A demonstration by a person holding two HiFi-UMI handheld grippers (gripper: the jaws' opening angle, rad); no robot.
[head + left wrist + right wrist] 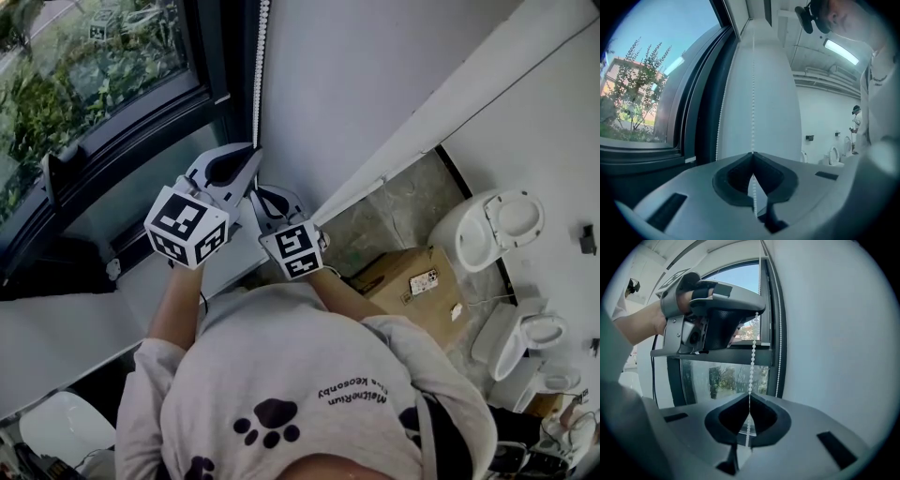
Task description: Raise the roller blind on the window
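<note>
A white bead chain [261,56] hangs beside the dark window frame [141,122], against the white wall. My left gripper [246,167] is the upper one. In the left gripper view it is shut [753,153] on one strand of the bead chain [753,93], while a second strand [723,103] hangs free to its left. My right gripper [266,201] sits just below it. Its jaws [750,396] are shut on the same strand [752,357], which drops from the left gripper [712,310] above. The blind itself does not show.
White toilets [497,225] and a cardboard box [412,281] stand on the floor to the right. The white wall [375,75] runs right of the chain, the window glass [84,66] left. Another person [857,124] stands far back in the room.
</note>
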